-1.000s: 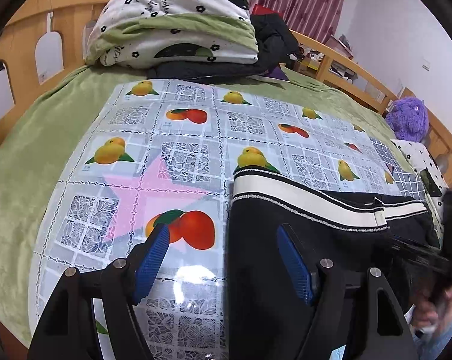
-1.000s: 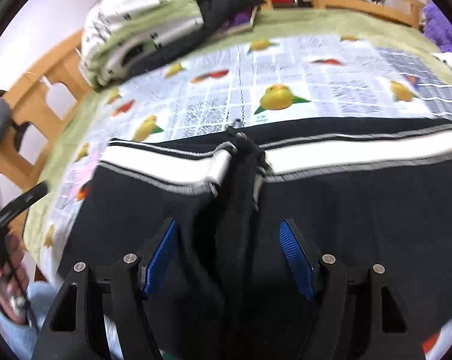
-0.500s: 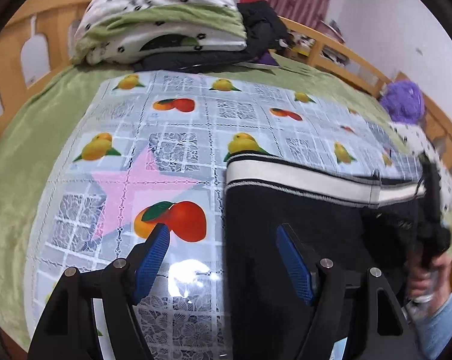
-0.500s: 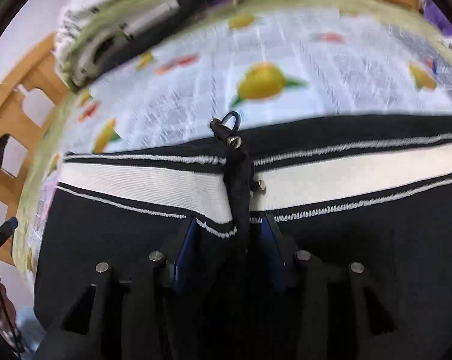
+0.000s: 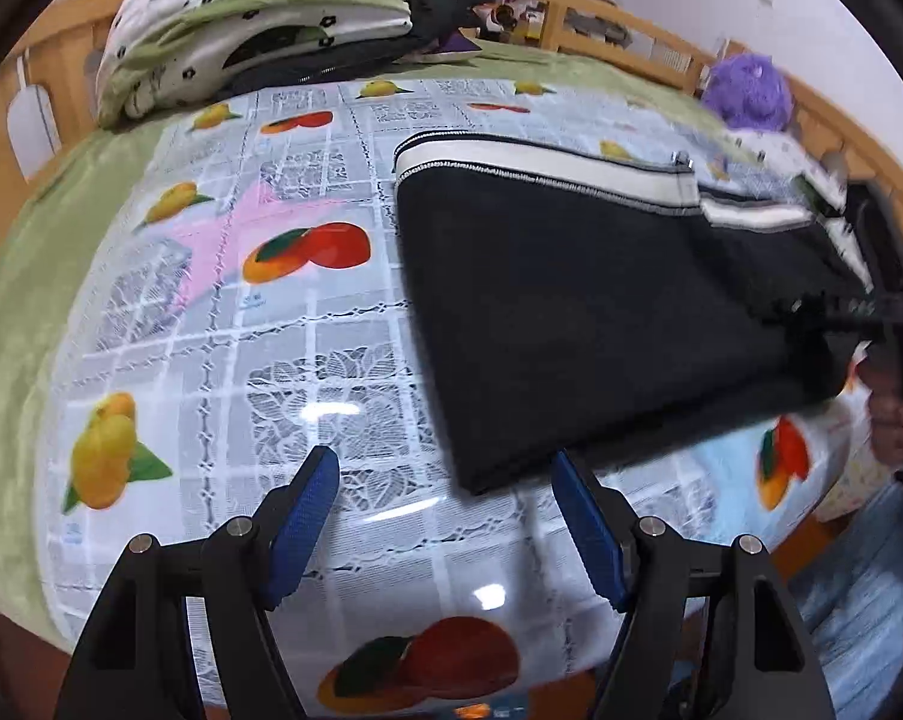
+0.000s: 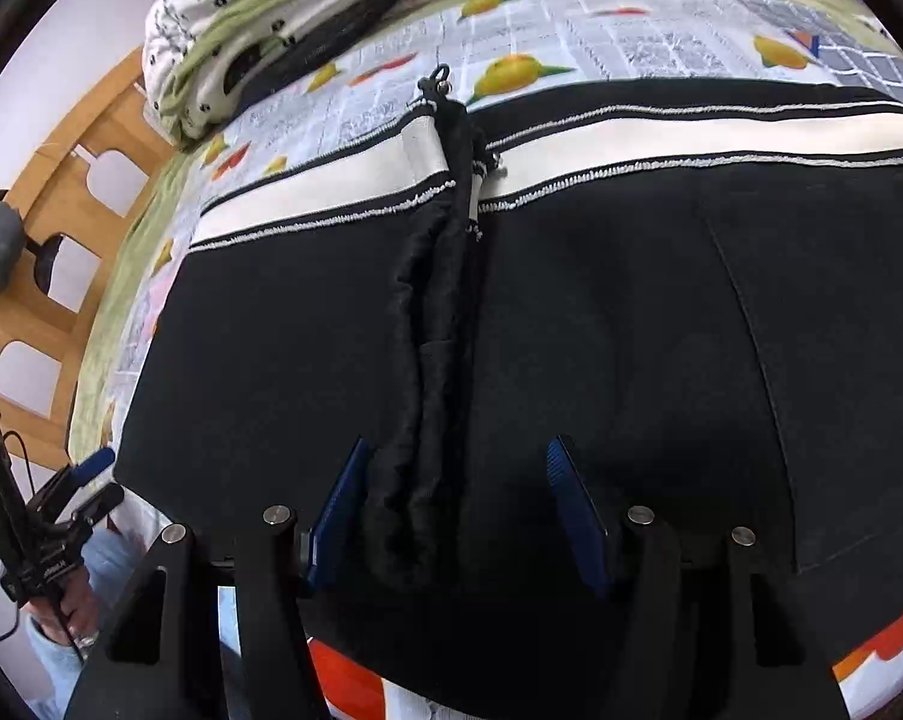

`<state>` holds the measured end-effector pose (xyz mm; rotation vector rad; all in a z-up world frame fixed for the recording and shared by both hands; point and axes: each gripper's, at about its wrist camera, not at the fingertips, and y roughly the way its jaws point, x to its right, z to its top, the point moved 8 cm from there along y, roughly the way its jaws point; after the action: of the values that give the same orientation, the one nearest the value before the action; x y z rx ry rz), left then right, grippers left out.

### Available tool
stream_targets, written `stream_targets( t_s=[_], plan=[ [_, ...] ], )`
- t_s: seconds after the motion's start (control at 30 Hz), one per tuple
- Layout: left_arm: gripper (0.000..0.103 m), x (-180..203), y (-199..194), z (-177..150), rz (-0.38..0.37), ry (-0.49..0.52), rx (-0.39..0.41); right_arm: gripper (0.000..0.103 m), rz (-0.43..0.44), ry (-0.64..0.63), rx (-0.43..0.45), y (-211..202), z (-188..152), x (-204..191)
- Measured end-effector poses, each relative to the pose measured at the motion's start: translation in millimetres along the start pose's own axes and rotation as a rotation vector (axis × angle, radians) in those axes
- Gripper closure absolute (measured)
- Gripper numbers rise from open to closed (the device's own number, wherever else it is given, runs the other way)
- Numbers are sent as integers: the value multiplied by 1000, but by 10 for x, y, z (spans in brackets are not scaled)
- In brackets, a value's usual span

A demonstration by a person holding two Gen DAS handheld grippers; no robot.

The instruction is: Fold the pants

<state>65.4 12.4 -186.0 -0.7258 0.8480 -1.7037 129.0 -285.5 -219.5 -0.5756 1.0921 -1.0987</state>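
From the left wrist: one left gripper, two blue pads spread apart with nothing between them, poised over a glossy fruit-print tablecloth. One pair of black pants with a single white waistband stripe, lying flat on the cloth to the right, its near corner just beyond the right pad. About eight fruit prints countable on the cloth, plus one pink star. One folded green-and-white flowered quilt at the head of a wooden bed frame, one purple plush toy far right. No legible writing. From the right wrist: one right gripper, jaws just reopened, pads apart and not pressing, one raised ridge of black fabric standing between them, close by the left pad. Pants filling most of the view, waistband at the far edge, two small metal clasps at its centre. Left gripper at the lower left edge, lettering on it too small to read.
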Motion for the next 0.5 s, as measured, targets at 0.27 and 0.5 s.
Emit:
stream_targets(
  t_s=[0.27, 0.5],
  plan=[
    [32, 45, 119, 19, 111, 51, 42, 42, 30, 39, 5, 28, -11, -53],
    [90, 232, 200, 151, 181, 87, 116, 61, 21, 17, 61, 136, 49, -202]
  ],
)
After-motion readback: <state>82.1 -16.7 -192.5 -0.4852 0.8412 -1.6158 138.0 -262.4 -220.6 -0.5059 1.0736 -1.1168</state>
